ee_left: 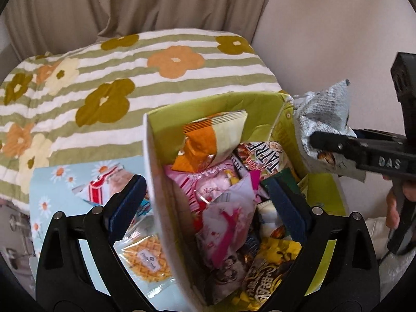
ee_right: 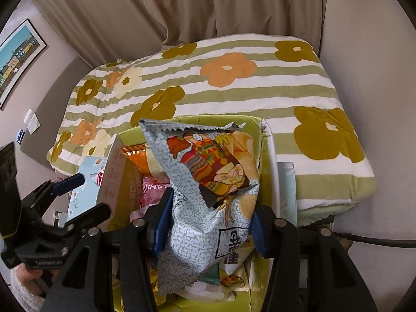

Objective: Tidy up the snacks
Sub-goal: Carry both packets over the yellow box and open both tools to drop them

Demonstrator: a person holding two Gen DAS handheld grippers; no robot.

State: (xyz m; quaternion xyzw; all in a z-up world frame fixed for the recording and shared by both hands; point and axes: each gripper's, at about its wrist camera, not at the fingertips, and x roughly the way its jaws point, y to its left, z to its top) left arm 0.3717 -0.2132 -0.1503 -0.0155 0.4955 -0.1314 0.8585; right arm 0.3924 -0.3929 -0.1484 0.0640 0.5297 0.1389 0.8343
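Right gripper (ee_right: pixel 208 223) clamped on grey patterned snack bag (ee_right: pixel 205 189), held above green box (ee_right: pixel 267 140). Left gripper (ee_left: pixel 208 205) spread wide, gripping nothing, straddling the box's white wall (ee_left: pixel 161 195). Only in left view: waffle packet (ee_left: pixel 145 260) outside on blue floral sheet (ee_left: pixel 52 182); inside, orange (ee_left: pixel 200 153), pink (ee_left: pixel 208 184), yellow (ee_left: pixel 270 265) packets.
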